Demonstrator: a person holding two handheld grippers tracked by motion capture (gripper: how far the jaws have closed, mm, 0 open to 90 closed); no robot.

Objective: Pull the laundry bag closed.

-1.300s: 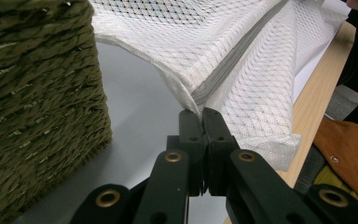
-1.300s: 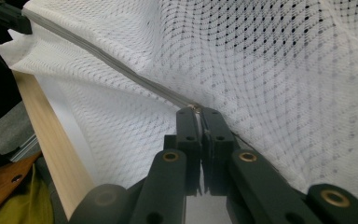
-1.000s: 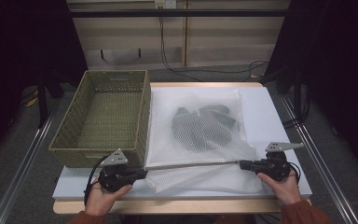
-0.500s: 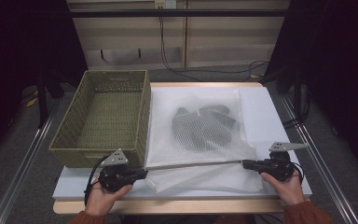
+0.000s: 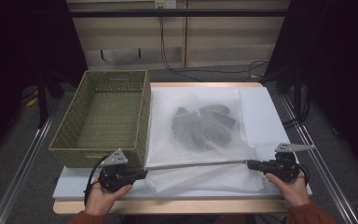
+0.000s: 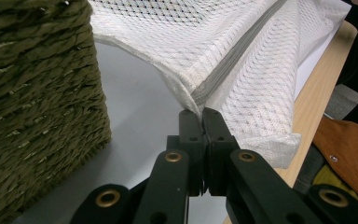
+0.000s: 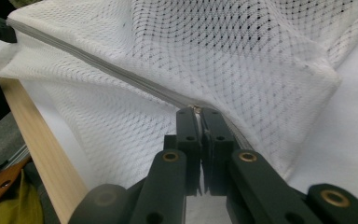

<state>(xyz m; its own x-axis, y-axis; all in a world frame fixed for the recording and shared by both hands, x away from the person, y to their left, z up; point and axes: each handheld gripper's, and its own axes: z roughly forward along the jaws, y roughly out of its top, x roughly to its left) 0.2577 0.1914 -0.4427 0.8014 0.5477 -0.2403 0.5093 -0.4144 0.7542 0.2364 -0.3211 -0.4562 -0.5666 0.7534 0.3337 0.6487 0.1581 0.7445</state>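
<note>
A white mesh laundry bag (image 5: 214, 154) with dark garments (image 5: 203, 125) inside lies on the white table top. Its grey zipper (image 5: 196, 164) runs taut along the near edge between my two grippers. The left gripper (image 5: 144, 171) is shut on the bag's corner at the zipper's end, seen close up as the left gripper (image 6: 201, 114) biting the seam beside the zipper (image 6: 242, 51). The right gripper (image 5: 249, 164) is shut at the zipper's other end. In the right gripper view, the right gripper (image 7: 199, 112) pinches the small metal zipper pull (image 7: 196, 108).
An olive woven basket (image 5: 67, 150) stands at the left of the table, close to the left gripper, and its wall (image 6: 28, 93) rises beside the jaws. The table's wooden front edge (image 5: 177, 205) runs just in front of both hands.
The right gripper has edged slightly to the right along the zipper line. The left gripper and the bag have stayed put.
</note>
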